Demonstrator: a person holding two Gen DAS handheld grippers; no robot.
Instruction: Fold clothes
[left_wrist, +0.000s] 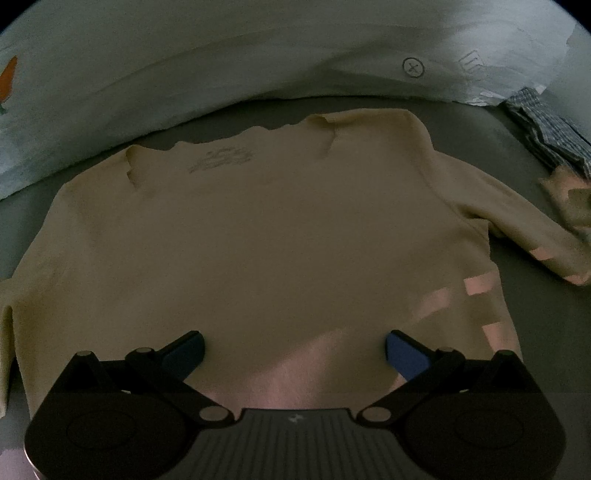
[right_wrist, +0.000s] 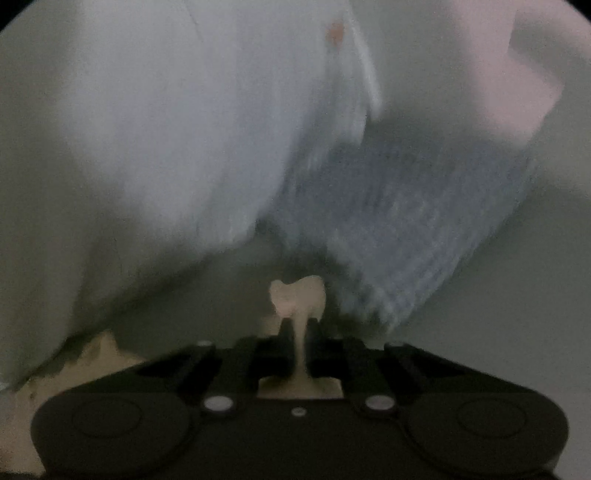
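A cream-yellow long-sleeved knit top (left_wrist: 258, 229) is seen spread flat, neck away from the camera, on a grey worktop (left_wrist: 546, 332), with both sleeves out to the sides; no fold is visible in the body, so the folding is judged to be at its very start, with sleeves and body left to be turned in. The left hand-held gripper (left_wrist: 293, 350) is held over the hem with its blue-padded fingers (left_wrist: 402, 354) spread wide and nothing between them. The right hand-held gripper (right_wrist: 299, 325) is closed on a thin pinch of cream fabric, probably the end of the right sleeve (left_wrist: 565, 206), though the blurred view does not settle which part. A folded blue-and-white checked garment (left_wrist: 546, 129) is seen at the far right of the worktop, perhaps already done. A pale white-blue cloth (left_wrist: 221, 55) is draped behind. No container is visible in either view.
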